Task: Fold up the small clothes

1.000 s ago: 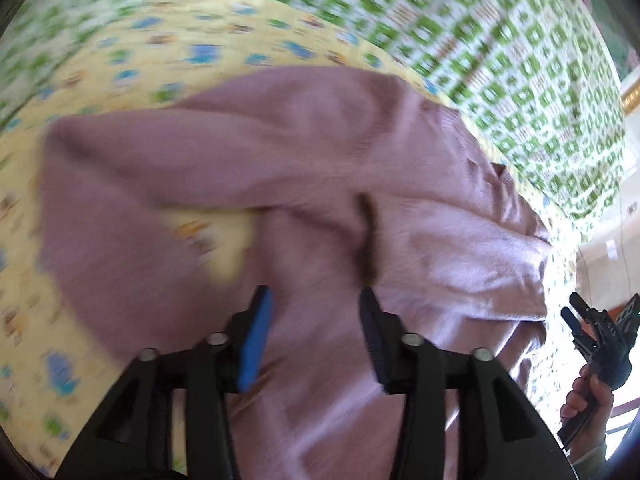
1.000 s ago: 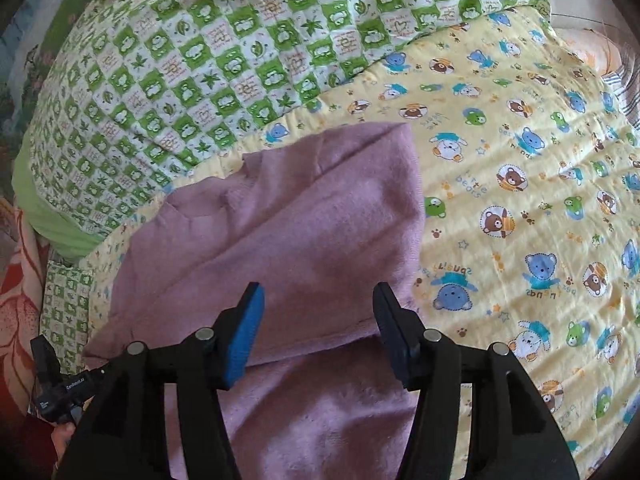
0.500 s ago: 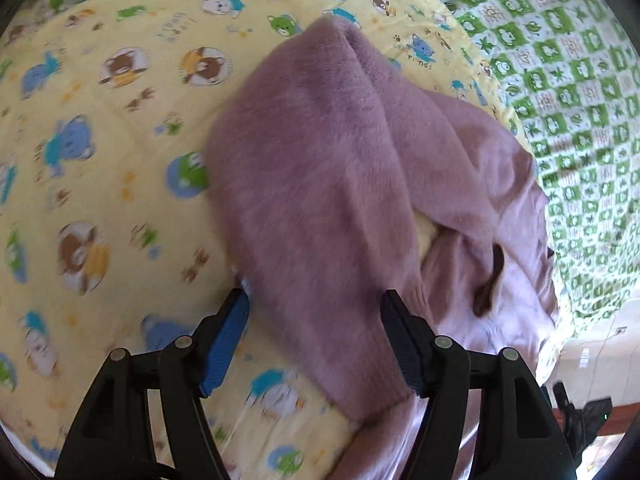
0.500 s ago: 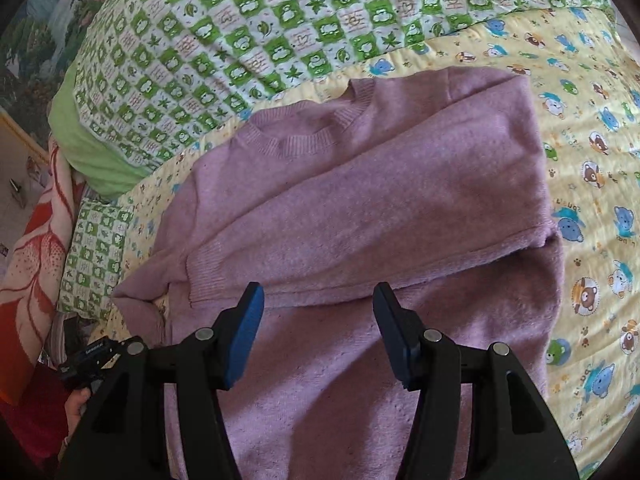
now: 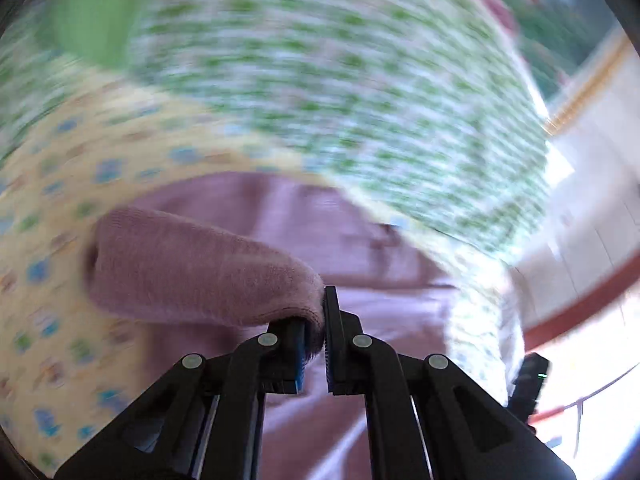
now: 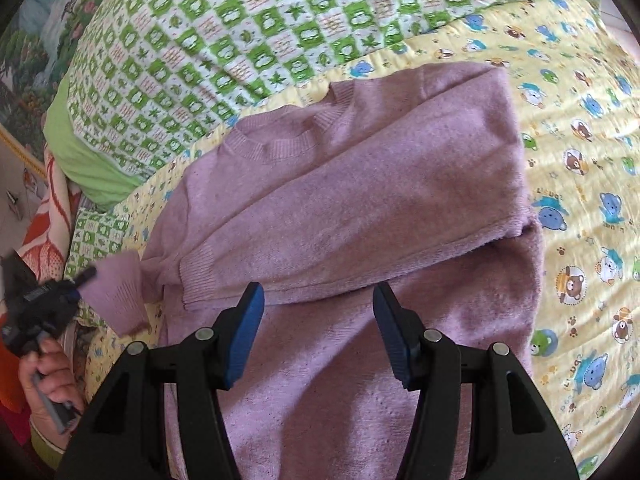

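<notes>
We've got the left gripper point(image 5: 316, 332) just snapped closed on the pink sweater's point(image 6: 360, 208) sleeve cuff point(image 5: 200, 272), lifted off the yellow bear quilt point(image 6: 580, 160). Right gripper point(image 6: 318, 320) hangs open over the sweater body w/ nothing in it; bare quilt to the right.

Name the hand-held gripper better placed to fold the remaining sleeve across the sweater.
Left. The left hand-held gripper is already shut on the sleeve cuff; the right hand-held gripper hangs open above the sweater.

Both grippers are black, linked arms with silver rivets: right gripper point(image 6: 318, 330) carries ribbed blue pads point(image 6: 244, 336); left gripper point(image 5: 314, 340) likewise.
</notes>
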{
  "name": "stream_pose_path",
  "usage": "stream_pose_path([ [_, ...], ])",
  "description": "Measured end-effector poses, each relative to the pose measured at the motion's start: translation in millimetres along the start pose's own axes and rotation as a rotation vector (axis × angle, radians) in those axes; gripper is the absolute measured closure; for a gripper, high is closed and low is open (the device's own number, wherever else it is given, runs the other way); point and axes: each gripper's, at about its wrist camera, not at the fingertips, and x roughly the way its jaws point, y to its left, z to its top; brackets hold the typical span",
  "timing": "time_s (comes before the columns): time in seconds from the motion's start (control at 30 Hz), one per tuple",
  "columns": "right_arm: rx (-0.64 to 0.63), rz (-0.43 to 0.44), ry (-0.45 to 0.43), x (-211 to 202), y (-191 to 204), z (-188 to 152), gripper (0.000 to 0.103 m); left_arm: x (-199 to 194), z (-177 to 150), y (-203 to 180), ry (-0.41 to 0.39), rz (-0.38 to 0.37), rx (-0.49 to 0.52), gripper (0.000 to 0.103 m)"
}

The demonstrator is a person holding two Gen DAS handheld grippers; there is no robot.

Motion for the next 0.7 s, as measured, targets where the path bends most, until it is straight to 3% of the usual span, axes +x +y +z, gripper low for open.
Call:
stream_pose_path([
  [0.2, 0.028, -0.017, -0.013, -8, -20, 4, 0.045, 115, -13, -75, 0.187, -0.043, 0.155, 0.098],
  [0.3, 0.055, -0.032, -0.023, -13, -34, 5, 0.045, 172, -32, -80, 0.294, -0.012, 0.198, 0.097],
  [0.4, 0.083, -0.040, -0.024, -16, -45, 6, 0.045, 201, -48, -75, 0.370, 0.018, 0.206, 0.094],
  [0.43, 0.087, -0.041, -0.024, -17, -49, 7, 0.045, 199, -53, -71, 0.377, 0.013, 0.203, 0.093],
  [0.57, 0.084, -0.032, -0.018, -14, -53, 9, 0.045, 154, -59, -55, 0.353, -0.018, 0.204, 0.071],
  [0.7, -0.016, 0.001, -0.006, -4, -33, 9, 0.044, 86, -59, -15, 0.250, 0.068, 0.196, 0.057],
])
